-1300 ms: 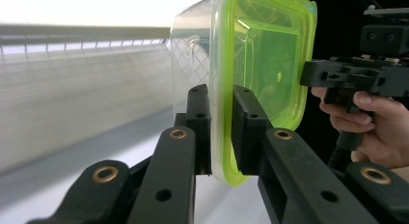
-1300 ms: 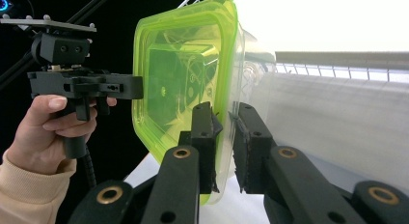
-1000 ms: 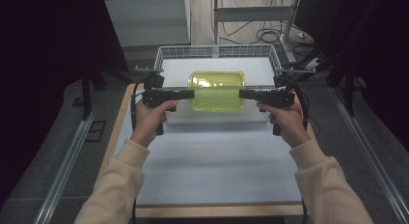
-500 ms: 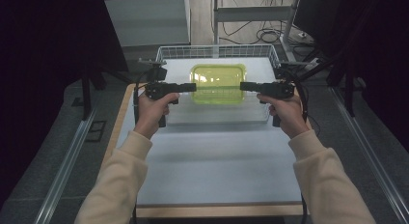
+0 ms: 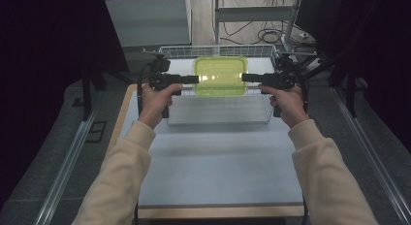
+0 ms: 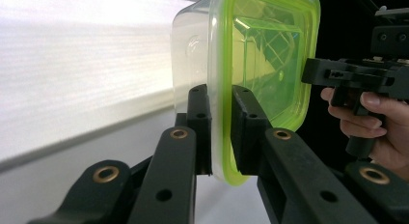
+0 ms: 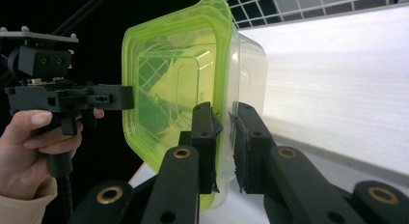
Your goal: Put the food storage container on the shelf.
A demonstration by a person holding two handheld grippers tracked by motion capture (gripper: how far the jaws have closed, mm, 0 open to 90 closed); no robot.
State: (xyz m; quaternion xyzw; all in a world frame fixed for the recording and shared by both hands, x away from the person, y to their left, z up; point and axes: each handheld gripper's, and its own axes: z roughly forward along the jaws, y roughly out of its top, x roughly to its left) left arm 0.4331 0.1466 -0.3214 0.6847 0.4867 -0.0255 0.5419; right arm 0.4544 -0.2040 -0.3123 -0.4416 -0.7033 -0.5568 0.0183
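Container, clamped at its rim by the left gripper and right gripper, has been carried farther from the person, over the wire basket.

I held the clear plastic box with the green lid between my two grippers, over the wire basket. My left gripper was on its left edge and my right gripper on its right edge. The basket sat at the far end of the white table.
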